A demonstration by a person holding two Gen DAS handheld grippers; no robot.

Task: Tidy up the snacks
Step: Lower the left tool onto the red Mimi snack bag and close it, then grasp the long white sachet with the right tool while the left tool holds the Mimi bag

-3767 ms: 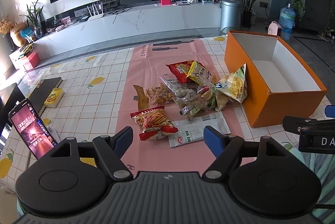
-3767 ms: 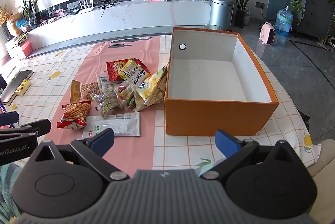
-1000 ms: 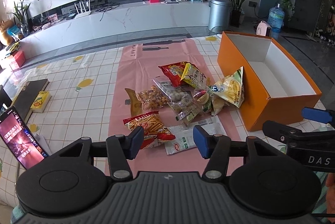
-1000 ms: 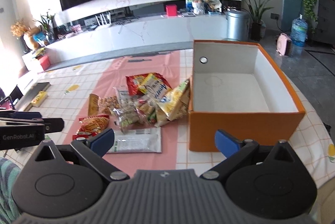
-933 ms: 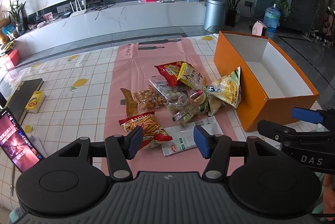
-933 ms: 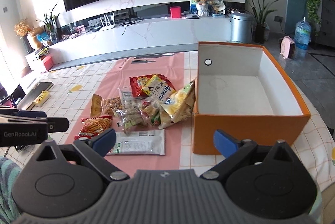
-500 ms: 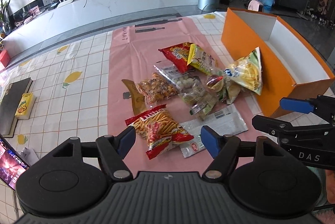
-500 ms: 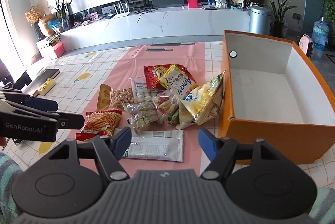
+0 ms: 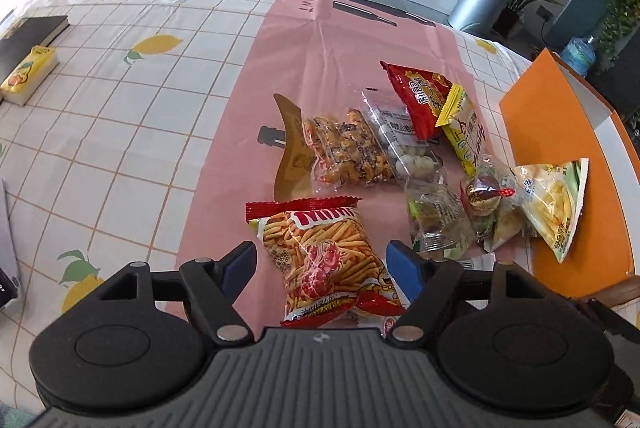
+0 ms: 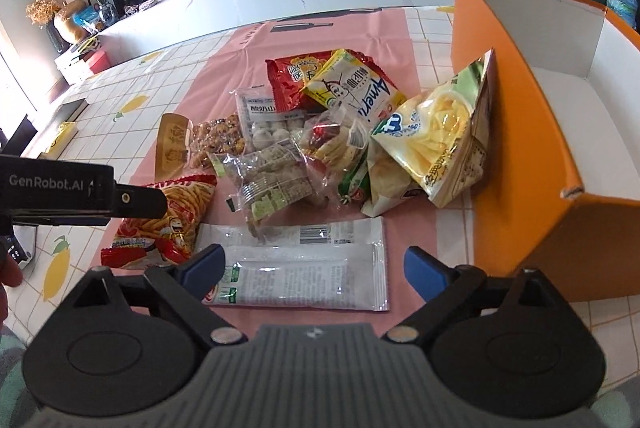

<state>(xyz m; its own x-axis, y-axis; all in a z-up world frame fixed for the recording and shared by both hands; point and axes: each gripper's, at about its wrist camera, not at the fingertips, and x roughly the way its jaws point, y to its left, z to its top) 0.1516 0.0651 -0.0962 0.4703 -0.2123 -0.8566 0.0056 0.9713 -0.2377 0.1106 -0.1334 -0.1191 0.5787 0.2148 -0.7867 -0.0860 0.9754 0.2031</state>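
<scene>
A pile of snack packets lies on a pink mat (image 9: 280, 76). My left gripper (image 9: 322, 266) is open, its fingers on either side of the red fries bag (image 9: 324, 260), which also shows in the right wrist view (image 10: 168, 216). My right gripper (image 10: 316, 266) is open over a white flat packet (image 10: 304, 278). Further back lie a clear packet of green-white pieces (image 10: 272, 184), a nut mix bag (image 9: 344, 152), a red chip bag (image 9: 420, 96) and a yellow chip bag (image 10: 444, 132), which leans on the open orange box (image 10: 516, 156).
A black book (image 9: 28, 36) and a small yellow pack (image 9: 28, 74) lie at the table's far left. A phone's edge (image 9: 8, 268) shows at the left. The left gripper's body (image 10: 80, 196) reaches into the right wrist view. A TV console and bin stand beyond the table.
Both grippers have moved forward and down toward the snacks. The left one now straddles the fries bag; the right one hangs over the white packet. Both stay open.
</scene>
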